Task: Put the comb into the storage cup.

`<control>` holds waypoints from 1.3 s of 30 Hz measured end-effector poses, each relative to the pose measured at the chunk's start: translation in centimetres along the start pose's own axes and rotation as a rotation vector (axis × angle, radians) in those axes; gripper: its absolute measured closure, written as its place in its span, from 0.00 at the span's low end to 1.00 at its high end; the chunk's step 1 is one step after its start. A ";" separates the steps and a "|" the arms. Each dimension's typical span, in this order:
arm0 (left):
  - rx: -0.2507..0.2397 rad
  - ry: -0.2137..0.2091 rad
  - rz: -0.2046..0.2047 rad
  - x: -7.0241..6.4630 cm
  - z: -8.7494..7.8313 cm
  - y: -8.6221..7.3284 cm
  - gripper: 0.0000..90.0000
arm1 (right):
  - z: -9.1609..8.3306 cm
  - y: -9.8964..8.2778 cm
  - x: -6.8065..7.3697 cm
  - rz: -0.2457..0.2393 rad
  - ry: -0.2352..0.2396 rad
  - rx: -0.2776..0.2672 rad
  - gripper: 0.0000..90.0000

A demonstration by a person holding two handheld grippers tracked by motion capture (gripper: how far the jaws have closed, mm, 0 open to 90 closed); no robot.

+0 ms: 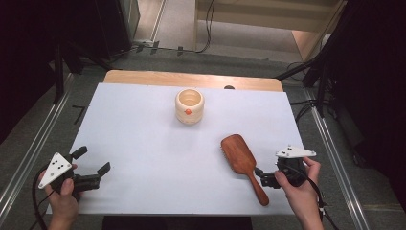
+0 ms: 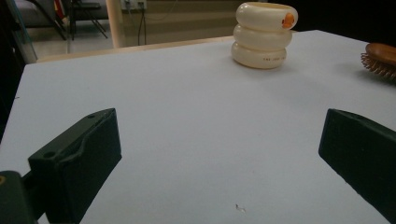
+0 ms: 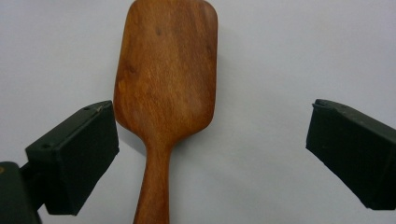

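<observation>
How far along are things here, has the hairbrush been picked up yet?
Nothing looks done yet. The wooden hairbrush lies bristles down on the white table, apart from the cream holder. In hand: the right gripper is open with the brush handle between its jaws, not clamped. The left gripper waits open over bare table. Gripping and moving the brush are left.

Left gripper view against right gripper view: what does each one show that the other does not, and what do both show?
The left gripper view alone shows the cream ringed cup with an orange mark, the brush's bristles and the room behind. The right gripper view alone shows the wooden hairbrush from its smooth back, handle between its open jaws. Both show the white tabletop, part of the brush and two black jaws set wide apart.
</observation>
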State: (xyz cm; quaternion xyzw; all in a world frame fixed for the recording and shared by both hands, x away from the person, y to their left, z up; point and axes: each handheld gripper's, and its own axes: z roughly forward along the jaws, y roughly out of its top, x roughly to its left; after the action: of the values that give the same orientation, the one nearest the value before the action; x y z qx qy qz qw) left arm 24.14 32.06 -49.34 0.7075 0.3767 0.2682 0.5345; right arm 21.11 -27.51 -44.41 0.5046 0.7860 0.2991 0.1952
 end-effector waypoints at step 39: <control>0.014 0.003 0.017 -0.1 0.1 0.0 0.00 | 5.3 -1.1 1.8 0.011 0.048 0.260 0.41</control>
State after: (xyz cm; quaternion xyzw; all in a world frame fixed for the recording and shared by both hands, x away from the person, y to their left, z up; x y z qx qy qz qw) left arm 24.16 31.87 -49.37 0.7139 0.3734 0.2713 0.5266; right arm 22.88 -24.74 -49.12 0.5228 0.8197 0.2078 0.1077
